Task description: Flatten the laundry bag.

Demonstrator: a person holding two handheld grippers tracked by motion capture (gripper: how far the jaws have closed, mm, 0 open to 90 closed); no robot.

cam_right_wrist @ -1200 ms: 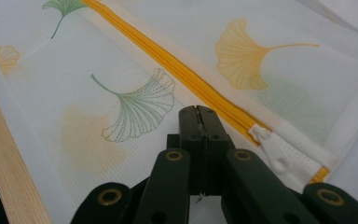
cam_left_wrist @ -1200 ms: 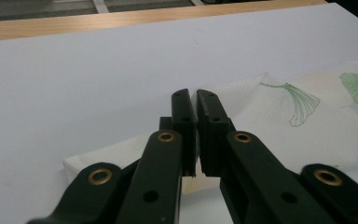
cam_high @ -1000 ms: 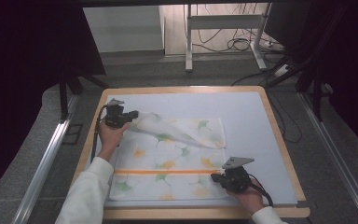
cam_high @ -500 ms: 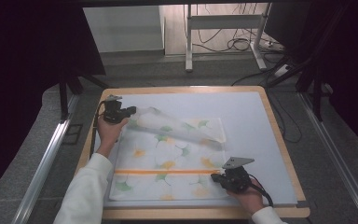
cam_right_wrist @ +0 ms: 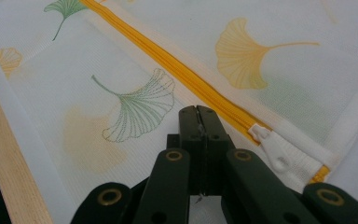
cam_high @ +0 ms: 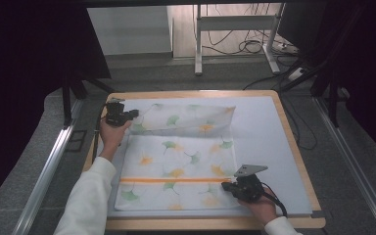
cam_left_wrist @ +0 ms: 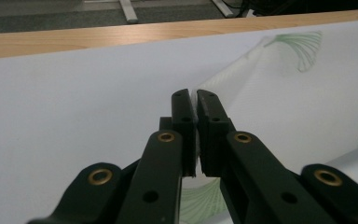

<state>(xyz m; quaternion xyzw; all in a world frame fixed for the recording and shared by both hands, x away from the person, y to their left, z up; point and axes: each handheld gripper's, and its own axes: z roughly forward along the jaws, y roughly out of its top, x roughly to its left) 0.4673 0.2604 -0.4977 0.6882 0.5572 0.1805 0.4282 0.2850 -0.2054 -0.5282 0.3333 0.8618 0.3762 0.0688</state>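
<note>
White mesh bag (cam_high: 176, 164) printed with green and orange ginkgo leaves lies spread on the pale mat (cam_high: 264, 142) of the wooden table (cam_high: 293, 147), its far part folded and its orange zipper (cam_right_wrist: 186, 74) running across the near part. The left tongs (cam_left_wrist: 193, 100) pinch the bag's far left corner between closed jaws, just above the mat. The right tongs (cam_right_wrist: 198, 114) are pressed together on the mesh beside the zipper's white pull (cam_right_wrist: 272, 147).
</note>
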